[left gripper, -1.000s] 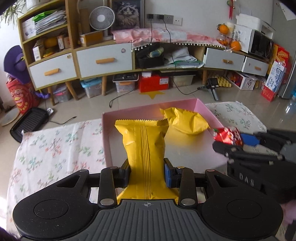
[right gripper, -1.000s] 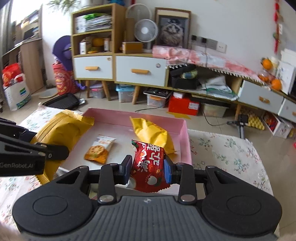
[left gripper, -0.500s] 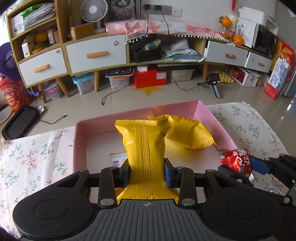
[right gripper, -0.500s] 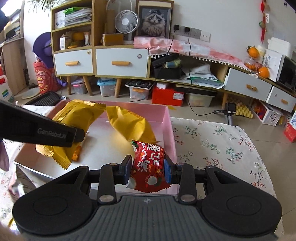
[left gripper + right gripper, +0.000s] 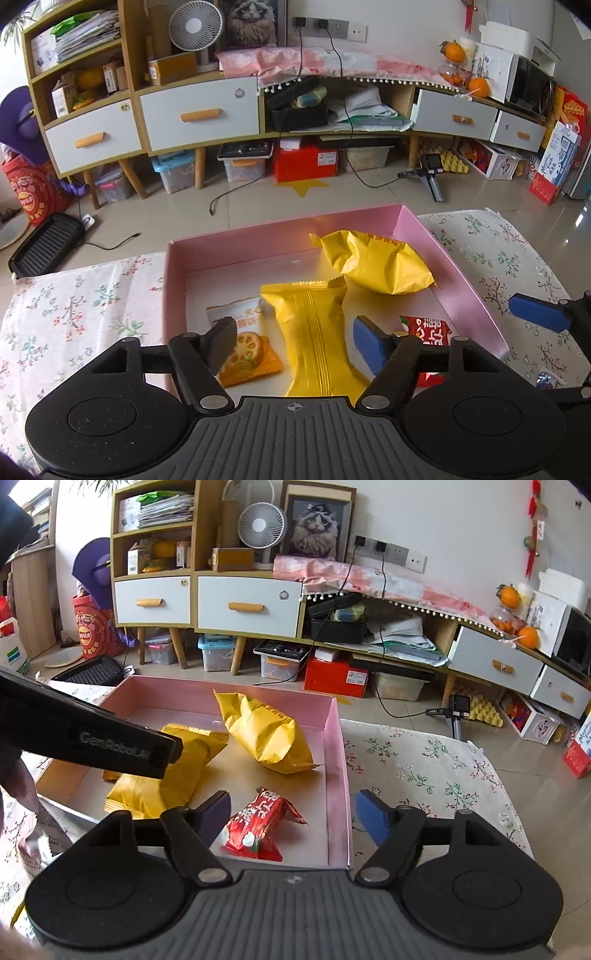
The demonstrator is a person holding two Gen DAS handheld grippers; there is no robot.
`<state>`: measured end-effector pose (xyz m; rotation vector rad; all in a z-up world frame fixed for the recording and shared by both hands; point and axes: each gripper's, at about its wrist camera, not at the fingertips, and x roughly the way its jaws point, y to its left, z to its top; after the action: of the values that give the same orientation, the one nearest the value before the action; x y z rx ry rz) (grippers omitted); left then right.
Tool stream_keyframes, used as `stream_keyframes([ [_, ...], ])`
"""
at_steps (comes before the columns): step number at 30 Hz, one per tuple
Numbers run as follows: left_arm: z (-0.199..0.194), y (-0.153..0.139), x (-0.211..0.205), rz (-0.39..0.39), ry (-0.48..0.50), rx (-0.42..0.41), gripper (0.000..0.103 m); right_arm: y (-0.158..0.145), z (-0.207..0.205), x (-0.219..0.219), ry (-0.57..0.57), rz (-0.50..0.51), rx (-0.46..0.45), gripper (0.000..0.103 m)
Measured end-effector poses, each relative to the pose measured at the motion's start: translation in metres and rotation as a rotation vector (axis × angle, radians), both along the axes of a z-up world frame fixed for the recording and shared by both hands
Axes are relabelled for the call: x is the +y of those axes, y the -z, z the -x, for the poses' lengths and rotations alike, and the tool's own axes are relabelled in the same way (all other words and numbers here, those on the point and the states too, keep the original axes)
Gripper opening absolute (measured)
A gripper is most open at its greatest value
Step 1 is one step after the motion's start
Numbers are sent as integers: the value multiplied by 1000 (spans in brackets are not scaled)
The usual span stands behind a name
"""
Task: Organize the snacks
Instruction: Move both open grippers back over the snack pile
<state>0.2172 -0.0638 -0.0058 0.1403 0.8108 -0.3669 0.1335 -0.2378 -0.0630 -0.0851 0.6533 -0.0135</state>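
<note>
Left gripper [image 5: 293, 341]: jaws apart and opening. The long yellow packet [image 5: 314, 339] lies between them on the floor of the pink box [image 5: 469, 284], and neither pad presses on it. Just outside the left jaw, partly behind it, lies a small orange biscuit packet [image 5: 245, 345]. Just outside the right jaw lies the red packet [image 5: 428, 330], close to the box's right wall. Ahead of the jaws, toward the far right corner of the box, sits a crumpled yellow bag [image 5: 380, 264], its near edge touching or just beside the top of the long yellow packet.

Right gripper [image 5: 291, 814]: jaws apart and opening. The red packet [image 5: 262, 821] lies flat between them, nearer the left jaw, free of both pads. The right jaw stands outside the box's right wall [image 5: 338, 775], over the counter. Ahead of the jaws sits the crumpled yellow bag [image 5: 266, 734]. To the left of the jaws, the long yellow packet [image 5: 177, 771] is partly covered by a black finger of the left gripper.

The box rests on a counter covered with a floral cloth [image 5: 424, 764]. Beyond the counter stand a tiled floor and a wooden cabinet with white drawers [image 5: 199, 110].
</note>
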Motion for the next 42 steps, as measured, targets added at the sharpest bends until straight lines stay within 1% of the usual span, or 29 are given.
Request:
stream_keyframes([
  [7, 15, -10, 18, 17, -35, 3, 78, -7, 7, -3, -11, 11, 9, 79],
  [9, 21, -13, 23, 21, -37, 7, 83, -11, 10, -3, -13, 12, 10, 81],
  [12, 31, -17, 30, 21, -38, 13, 85, -14, 14, -4, -11, 17, 21, 83],
  [14, 40, -18, 34, 18, -37, 16, 86, -16, 17, -5, -16, 20, 24, 84],
  [18, 56, -19, 41, 3, -35, 20, 91, -21, 26, -6, -34, 41, 22, 90],
  [23, 77, -21, 48, -18, -22, 19, 94, -27, 37, -5, -70, 39, 25, 93],
  [27, 95, -22, 52, -21, -13, 13, 97, -30, 47, 0, -100, 86, 22, 95],
  [32, 113, -21, 59, -15, -8, 14, 97, -34, 58, 5, -143, 98, 24, 96],
  [37, 135, -20, 67, -15, 1, 4, 100, -37, 71, 8, -178, 97, 25, 99],
  [42, 154, -13, 76, -14, 12, -11, 101, -32, 87, 14, -229, 131, 43, 101],
])
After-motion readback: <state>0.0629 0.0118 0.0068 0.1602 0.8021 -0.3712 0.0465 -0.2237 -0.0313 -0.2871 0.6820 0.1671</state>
